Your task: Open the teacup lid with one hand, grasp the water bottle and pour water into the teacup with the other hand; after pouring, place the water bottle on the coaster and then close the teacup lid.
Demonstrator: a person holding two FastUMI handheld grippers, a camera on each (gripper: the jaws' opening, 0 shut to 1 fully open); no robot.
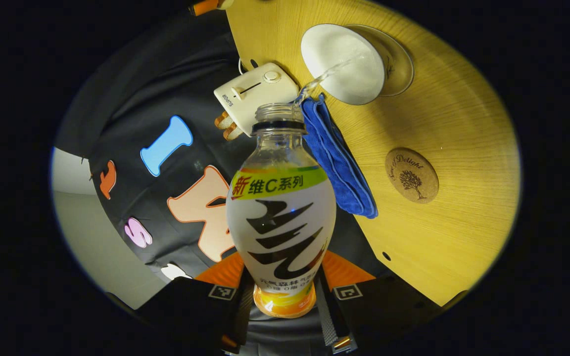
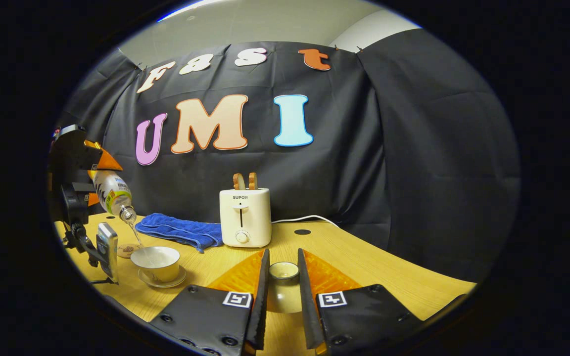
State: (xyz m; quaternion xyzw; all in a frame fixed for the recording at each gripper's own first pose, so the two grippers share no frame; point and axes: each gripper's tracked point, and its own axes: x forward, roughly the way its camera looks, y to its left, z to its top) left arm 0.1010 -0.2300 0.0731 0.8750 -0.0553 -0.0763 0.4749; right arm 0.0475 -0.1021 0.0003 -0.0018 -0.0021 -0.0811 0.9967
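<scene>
Wood table (image 2: 364, 267), black cloth behind — left gripper (image 1: 285, 296) clamps water bottle (image 1: 281, 217), tipped neck-down over open teacup (image 2: 156, 263), stream falling in; coaster (image 1: 411, 175) just beside cup; right gripper (image 2: 283, 291) grips lid (image 2: 284, 271) — well apart from cup

The uncapped water bottle (image 1: 281, 212), clear with a white, green and orange label, is tipped neck-down, and a thin stream runs into the open white teacup (image 2: 156, 263) on its saucer (image 2: 162, 281). The round cork coaster (image 1: 411, 175) lies bare nearby. The lid (image 2: 283, 287), apparently pale, is held off the cup.
</scene>
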